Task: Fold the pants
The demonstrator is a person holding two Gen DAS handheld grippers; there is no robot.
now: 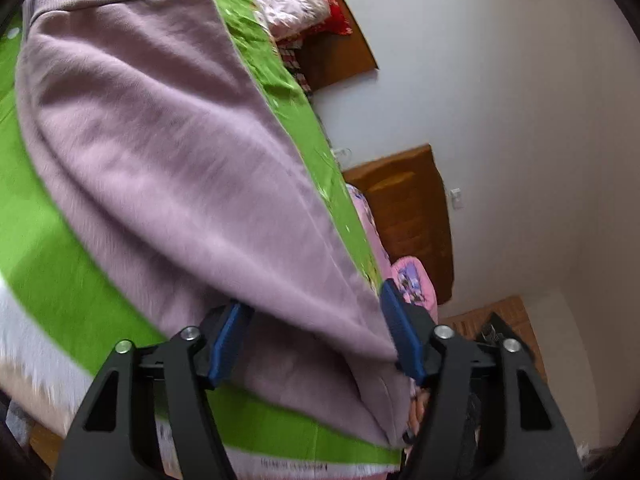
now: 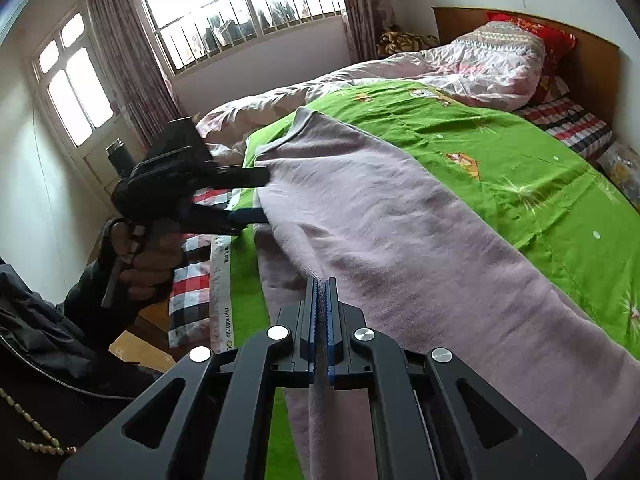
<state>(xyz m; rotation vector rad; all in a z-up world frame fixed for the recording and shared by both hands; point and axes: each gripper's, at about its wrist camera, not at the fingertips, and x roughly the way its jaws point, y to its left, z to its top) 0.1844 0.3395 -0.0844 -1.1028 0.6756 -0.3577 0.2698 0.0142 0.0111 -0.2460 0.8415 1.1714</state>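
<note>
Lilac pants (image 1: 160, 140) lie stretched along the green sheet (image 1: 60, 280). In the left wrist view my left gripper (image 1: 311, 296) stands open at the near end of the pants, and that end bunches in the wide gap between its blue pads (image 1: 228, 344). The right wrist view shows the pants (image 2: 400, 240) running diagonally across the bed, with the left gripper (image 2: 262, 196) at their far left edge. My right gripper (image 2: 321, 284) is shut on a thin raised fold of the pants at the near edge.
A hand (image 2: 148, 256) in a dark sleeve holds the left gripper beside the bed. A pink quilt (image 2: 440, 64), pillows and a wooden headboard (image 2: 592, 64) lie beyond the green sheet (image 2: 500, 152). A plaid cloth (image 2: 188, 300) hangs off the bed's side. A barred window (image 2: 240, 4) is behind.
</note>
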